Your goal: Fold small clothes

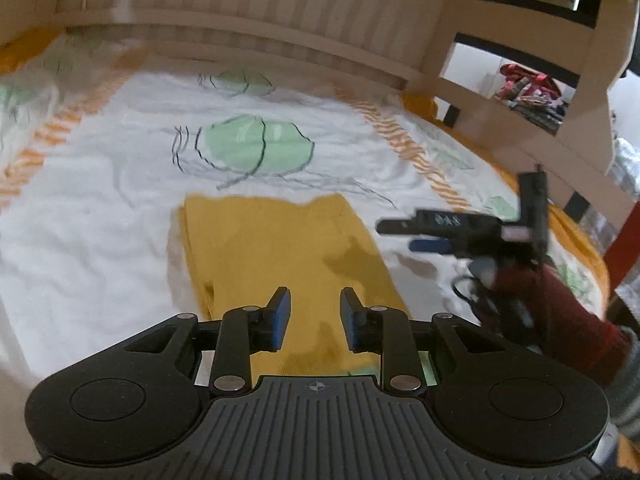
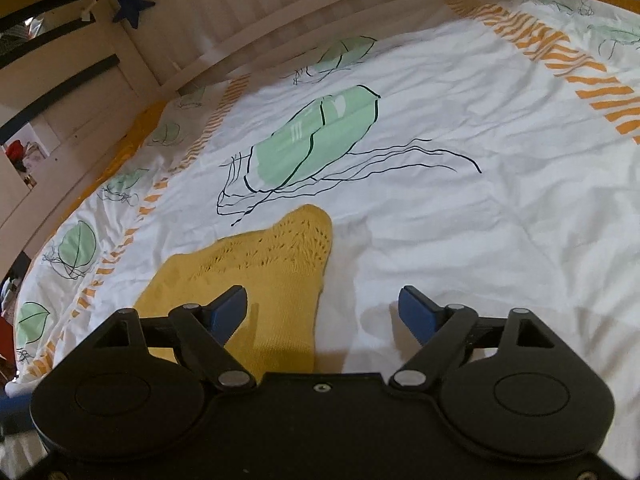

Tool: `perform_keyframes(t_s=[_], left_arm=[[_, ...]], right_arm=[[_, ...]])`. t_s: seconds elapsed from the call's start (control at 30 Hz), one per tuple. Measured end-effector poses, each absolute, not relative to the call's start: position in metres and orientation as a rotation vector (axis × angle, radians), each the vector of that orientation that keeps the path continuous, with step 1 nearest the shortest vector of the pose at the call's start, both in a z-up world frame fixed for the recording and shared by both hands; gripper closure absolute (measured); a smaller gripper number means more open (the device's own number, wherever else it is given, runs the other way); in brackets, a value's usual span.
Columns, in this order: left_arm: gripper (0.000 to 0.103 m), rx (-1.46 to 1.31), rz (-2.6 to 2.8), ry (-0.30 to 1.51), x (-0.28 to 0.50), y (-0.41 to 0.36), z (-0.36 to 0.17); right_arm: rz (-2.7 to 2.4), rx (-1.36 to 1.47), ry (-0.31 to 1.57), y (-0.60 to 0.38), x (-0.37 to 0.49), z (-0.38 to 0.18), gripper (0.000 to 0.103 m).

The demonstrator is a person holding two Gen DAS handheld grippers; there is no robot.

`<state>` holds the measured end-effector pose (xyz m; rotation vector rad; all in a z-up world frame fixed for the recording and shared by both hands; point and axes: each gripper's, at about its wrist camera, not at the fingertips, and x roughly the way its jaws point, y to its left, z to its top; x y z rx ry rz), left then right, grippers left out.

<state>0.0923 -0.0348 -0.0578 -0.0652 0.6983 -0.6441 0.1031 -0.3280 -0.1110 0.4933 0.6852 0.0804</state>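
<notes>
One mustard knitted garment [image 1: 280,256] lies folded flat on my white bedspread [image 1: 100,208] with its green leaf prints. My left gripper [image 1: 315,312] hovers over its near edge, jaws narrowly parted and empty; my right gripper [image 2: 323,312], jaws spread wide, holds nothing beside the garment's right edge.

A folded garment [image 1: 280,248] lies flat on a bedspread [image 1: 100,200], with a slatted headboard [image 1: 240,8] behind it. The left gripper [image 1: 315,316] hovers over its near edge, while the right gripper [image 1: 400,234] sits to its right, apparently just off the cloth.
</notes>
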Motion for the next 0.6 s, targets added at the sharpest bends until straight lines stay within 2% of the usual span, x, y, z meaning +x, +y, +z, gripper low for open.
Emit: perform_keyframes(t_s=[0.33,0.6], left_arm=[[0.077,-0.091,-0.498,0.674,0.184,-0.056,-0.078],[0.077,-0.072,-0.369,0.736,0.226,-0.057,-0.113]], right_arm=[[0.059,0.491,0.663,-0.327,0.103,-0.112,0.013],[0.06,0.375,0.661,-0.311,0.113,-0.106,0.012]])
